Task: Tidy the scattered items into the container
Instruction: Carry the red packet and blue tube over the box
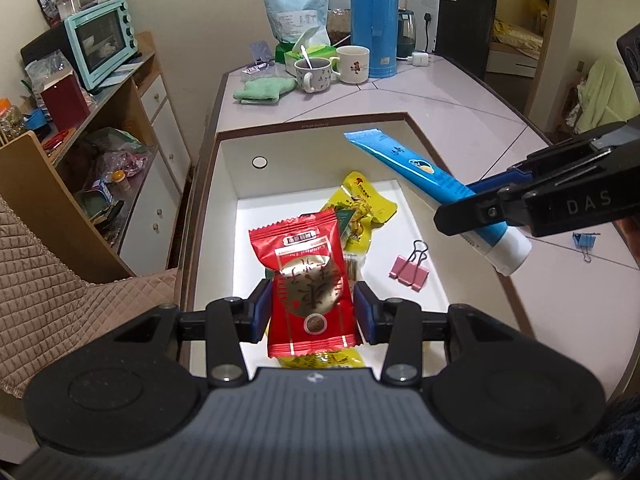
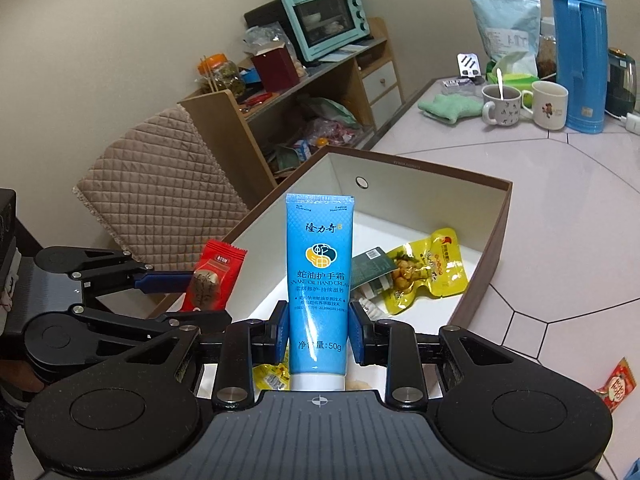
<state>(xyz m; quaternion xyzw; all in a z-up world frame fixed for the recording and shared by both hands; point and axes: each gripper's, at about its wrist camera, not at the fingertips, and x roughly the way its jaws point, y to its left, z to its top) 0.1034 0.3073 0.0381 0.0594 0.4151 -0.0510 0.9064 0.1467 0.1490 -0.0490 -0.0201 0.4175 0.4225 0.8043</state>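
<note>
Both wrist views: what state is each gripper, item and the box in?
Left gripper: shut on red snack packet, above box.
Right gripper: shut on blue hand-cream tube.
Brown-rimmed white box: open.
Yellow snack pouch: inside box.
Pink binder clip: inside box.

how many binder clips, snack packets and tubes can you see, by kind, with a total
binder clips: 2, pink binder clip in the box, blue binder clip on the table
snack packets: 3, red snack packet, yellow snack packet, small red packet
tubes: 1, blue hand cream tube
total: 6
</note>
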